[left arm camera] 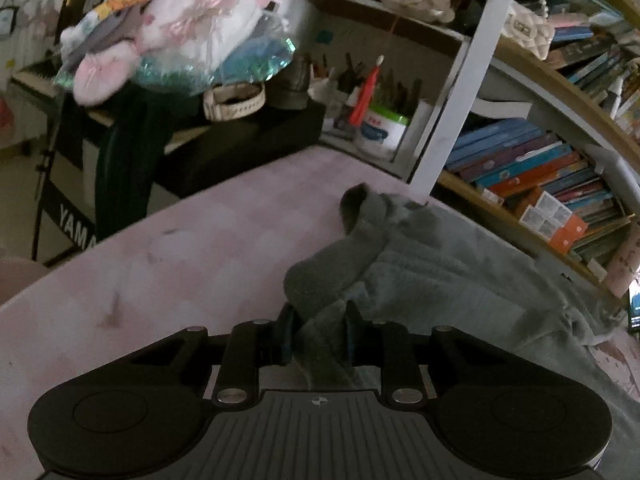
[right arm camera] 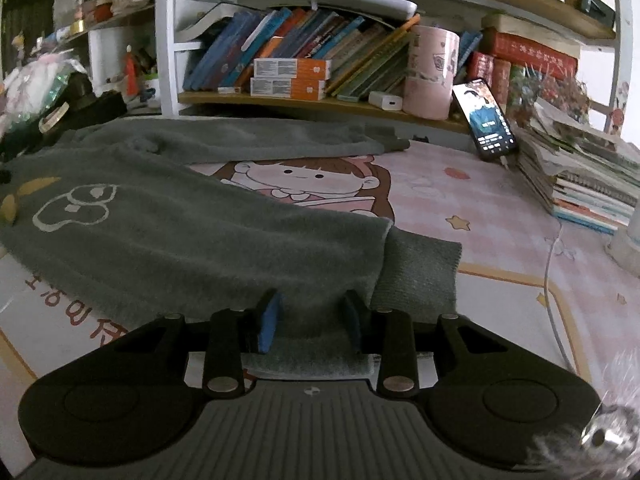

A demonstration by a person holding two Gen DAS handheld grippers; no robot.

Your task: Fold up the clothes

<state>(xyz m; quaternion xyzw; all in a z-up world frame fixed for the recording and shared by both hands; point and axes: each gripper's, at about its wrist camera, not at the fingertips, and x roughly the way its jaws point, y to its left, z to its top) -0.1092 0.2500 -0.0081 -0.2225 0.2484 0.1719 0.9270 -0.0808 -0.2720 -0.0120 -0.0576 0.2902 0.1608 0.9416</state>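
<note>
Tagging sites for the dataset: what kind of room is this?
Most likely a child's bedroom or study at home: crowded bookshelves, a pink cartoon desk mat under the grey garment, and a soft toy pile on a keyboard.

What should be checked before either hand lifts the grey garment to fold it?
1. Left gripper has cloth between its fingers: ok, bunched grey garment sits there.
2. Right gripper has cloth: ok, a leg's edge near the ribbed cuff lies between its fingers.
3. Both grips firm: cannot tell.
4. Garment flat: not ok, bunched at the left gripper.
5. Phone and its cable clear of the cloth: ok.
6. Pink mat has free room: ok.
</note>
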